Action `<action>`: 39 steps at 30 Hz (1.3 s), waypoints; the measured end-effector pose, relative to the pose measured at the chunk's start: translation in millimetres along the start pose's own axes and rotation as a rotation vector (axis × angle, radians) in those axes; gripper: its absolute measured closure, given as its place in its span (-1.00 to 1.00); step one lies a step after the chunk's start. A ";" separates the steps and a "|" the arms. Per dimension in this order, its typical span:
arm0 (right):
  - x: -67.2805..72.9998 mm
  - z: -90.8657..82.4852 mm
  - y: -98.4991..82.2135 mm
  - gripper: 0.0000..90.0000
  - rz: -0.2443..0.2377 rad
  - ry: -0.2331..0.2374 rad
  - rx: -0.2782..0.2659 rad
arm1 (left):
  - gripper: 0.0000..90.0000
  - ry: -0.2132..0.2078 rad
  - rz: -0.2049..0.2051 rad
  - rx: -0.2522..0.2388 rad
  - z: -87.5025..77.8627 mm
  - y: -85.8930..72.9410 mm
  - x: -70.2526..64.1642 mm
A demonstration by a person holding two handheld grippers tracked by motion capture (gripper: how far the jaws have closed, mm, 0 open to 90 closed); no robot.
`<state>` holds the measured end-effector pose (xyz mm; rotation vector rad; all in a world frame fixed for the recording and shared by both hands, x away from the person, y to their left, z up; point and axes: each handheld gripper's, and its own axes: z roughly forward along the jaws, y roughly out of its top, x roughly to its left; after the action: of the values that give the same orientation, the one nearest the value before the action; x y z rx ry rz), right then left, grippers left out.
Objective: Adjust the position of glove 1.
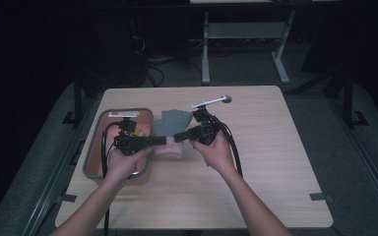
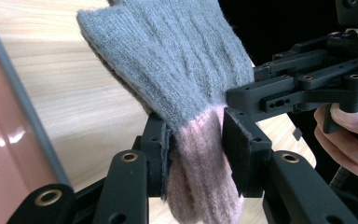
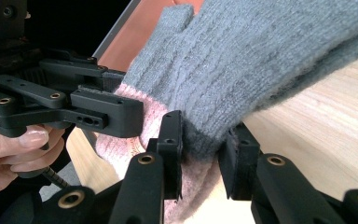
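Note:
A grey knit glove point(image 1: 170, 123) with a pink cuff point(image 1: 169, 149) is held just above the wooden table point(image 1: 256, 162), between the two hands. My left gripper point(image 1: 160, 141) comes in from the left, shut on one side of the cuff. In the left gripper view its pads point(image 2: 238, 151) pinch the pink knit point(image 2: 200, 158), and the grey part point(image 2: 168, 60) stands up beyond them. My right gripper point(image 1: 178, 136) comes in from the right, shut on the cuff's other side. In the right gripper view the right gripper point(image 3: 204, 151) clamps where grey meets pink, and the left gripper point(image 3: 107, 112) bites close beside it.
A pink tray with a grey rim point(image 1: 90, 157) sits at the table's left, under the left hand, with a small yellow thing point(image 1: 139, 132) inside. A silver spoon-like tool point(image 1: 211, 102) lies behind the right gripper. A desk frame point(image 1: 205, 49) stands beyond the table.

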<state>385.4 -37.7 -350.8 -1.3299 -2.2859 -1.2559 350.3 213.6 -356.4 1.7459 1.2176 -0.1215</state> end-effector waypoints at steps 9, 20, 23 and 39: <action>9.5 10.3 10.2 0.60 -0.018 0.027 0.002 | 0.39 0.014 -0.009 -0.026 -16.1 0.6 7.3; 17.3 20.6 19.0 0.60 -0.019 0.062 0.013 | 0.40 0.015 -0.021 -0.048 -31.9 0.3 16.1; 18.1 24.0 20.4 0.60 -0.016 0.075 0.012 | 0.41 0.022 -0.022 -0.050 -34.9 0.1 17.7; 31.8 42.4 30.5 0.60 -0.032 0.099 0.021 | 0.53 0.039 -0.036 -0.060 -53.6 -1.7 34.5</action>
<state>400.8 20.8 -342.0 -1.2012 -2.2545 -1.2739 344.0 276.5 -348.4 1.6819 1.2686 -0.0722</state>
